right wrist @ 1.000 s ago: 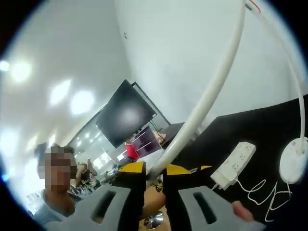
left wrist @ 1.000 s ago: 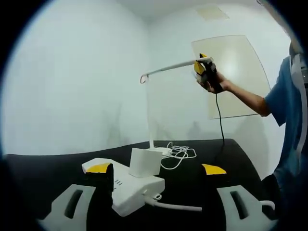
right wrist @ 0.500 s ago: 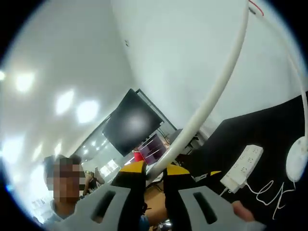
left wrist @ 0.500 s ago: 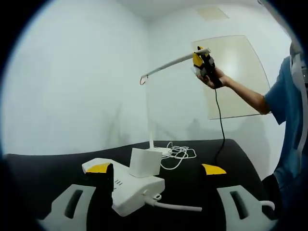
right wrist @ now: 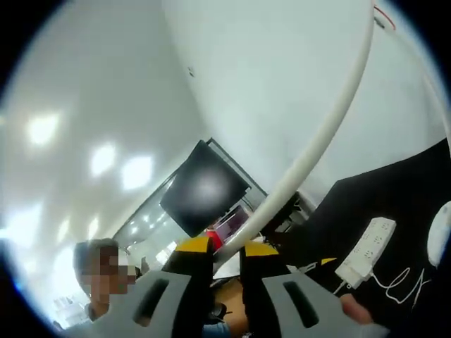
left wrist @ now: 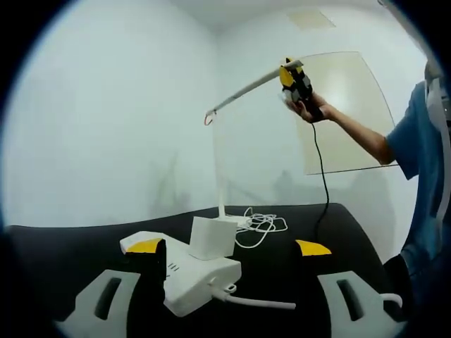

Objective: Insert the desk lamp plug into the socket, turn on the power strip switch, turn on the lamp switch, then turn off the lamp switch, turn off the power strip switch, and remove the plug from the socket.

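desk lamp [left wrist: 220, 162]: stands on the black bench [left wrist: 84, 246], its slim post rising from a base among loose coils of white cord [left wrist: 259, 224]; its head bar [left wrist: 243, 91] slopes up toward the person.
right gripper [left wrist: 294, 79]: fingers closed on the raised end of the head bar, seemingly because the lamp switch sits there; the right gripper view has the bar running out from between the pinched yellow tips.
power strip [left wrist: 183, 271]: lies flat on the bench near the left gripper [left wrist: 229, 246], placed within reach for the switch steps.
plug [left wrist: 211, 238]: a white block seated upright in the strip, so insertion looks done.
left gripper: fingers spread wide, holding nothing, one on each side of the strip, likely waiting to steady it or reach its switch.
person's sleeve [left wrist: 423, 151]: blue, at the edge of the left gripper view.
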